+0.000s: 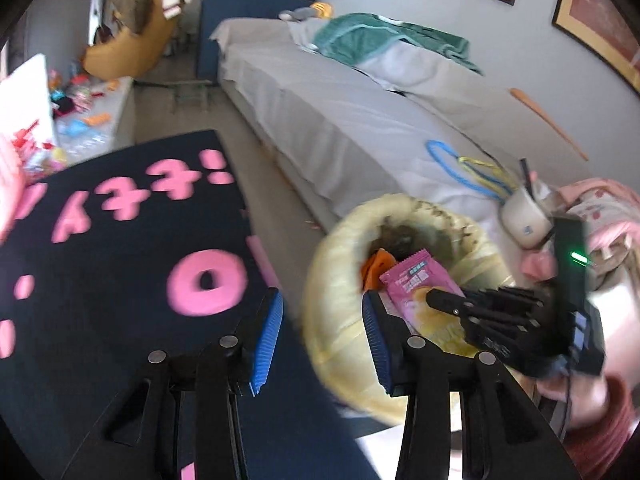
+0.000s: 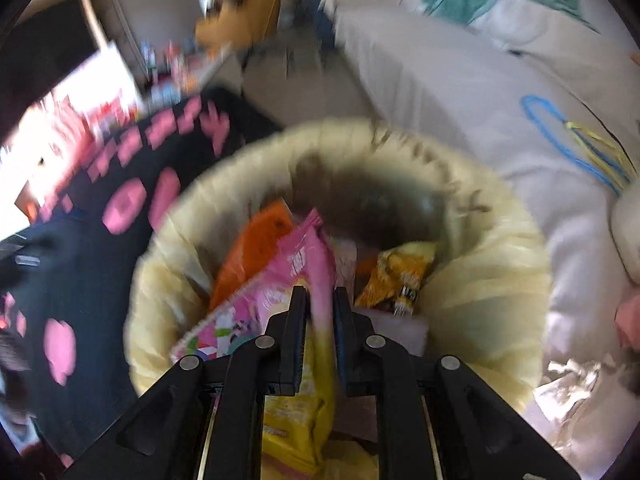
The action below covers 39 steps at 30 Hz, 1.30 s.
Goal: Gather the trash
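Your right gripper [image 2: 318,300] clamps the pink wrapper [image 2: 308,248] over the bin [image 2: 480,300]; left gripper [image 1: 320,320] gapes empty at its nine o'clock; release remains.

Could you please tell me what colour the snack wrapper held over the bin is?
The snack wrapper is pink fading to yellow, clearest in the right wrist view.
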Each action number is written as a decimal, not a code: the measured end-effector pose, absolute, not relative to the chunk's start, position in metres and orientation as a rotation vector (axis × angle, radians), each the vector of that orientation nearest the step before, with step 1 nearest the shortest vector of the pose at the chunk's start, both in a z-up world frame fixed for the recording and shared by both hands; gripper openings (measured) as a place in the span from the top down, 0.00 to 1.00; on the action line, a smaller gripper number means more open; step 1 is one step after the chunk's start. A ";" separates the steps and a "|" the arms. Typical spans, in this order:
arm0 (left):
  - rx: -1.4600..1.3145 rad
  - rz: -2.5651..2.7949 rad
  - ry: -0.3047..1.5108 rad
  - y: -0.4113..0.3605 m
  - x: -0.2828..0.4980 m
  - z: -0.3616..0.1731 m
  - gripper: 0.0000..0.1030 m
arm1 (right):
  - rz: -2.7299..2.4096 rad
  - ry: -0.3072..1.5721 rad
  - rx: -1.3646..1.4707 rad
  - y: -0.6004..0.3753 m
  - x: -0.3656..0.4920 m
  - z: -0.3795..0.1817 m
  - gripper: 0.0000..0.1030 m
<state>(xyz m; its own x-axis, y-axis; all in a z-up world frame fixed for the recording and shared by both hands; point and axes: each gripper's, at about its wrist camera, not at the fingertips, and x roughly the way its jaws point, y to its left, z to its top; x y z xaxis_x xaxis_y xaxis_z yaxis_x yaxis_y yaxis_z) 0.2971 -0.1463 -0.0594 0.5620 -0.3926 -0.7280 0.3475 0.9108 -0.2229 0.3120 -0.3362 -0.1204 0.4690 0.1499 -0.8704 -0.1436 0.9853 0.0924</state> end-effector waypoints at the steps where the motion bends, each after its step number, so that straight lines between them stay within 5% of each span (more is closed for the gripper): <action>1: -0.049 -0.425 0.866 -0.140 0.292 -0.058 0.59 | 0.176 1.093 -0.008 -0.335 0.315 -0.125 0.88; 6: -0.026 -0.375 0.844 -0.108 0.262 -0.054 0.59 | 0.153 1.093 0.051 -0.340 0.310 -0.120 0.82; 9: -0.050 -0.365 0.830 -0.090 0.241 -0.053 0.59 | 0.118 1.024 0.080 -0.339 0.287 -0.104 0.59; 23: 0.105 -0.233 0.628 -0.053 0.081 -0.007 0.59 | 0.101 0.629 0.064 -0.258 0.076 0.016 0.51; 39: 0.099 -0.073 0.608 -0.025 -0.001 0.013 0.59 | 0.100 0.517 0.064 -0.213 -0.028 0.026 0.48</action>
<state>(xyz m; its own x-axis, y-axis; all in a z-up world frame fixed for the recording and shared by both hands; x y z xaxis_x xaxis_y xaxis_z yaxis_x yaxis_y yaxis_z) -0.0008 -0.0248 0.0127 0.8185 -0.0398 -0.5731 0.0978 0.9927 0.0707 -0.0276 -0.2129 0.0261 0.8645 0.1114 -0.4901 -0.0790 0.9931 0.0863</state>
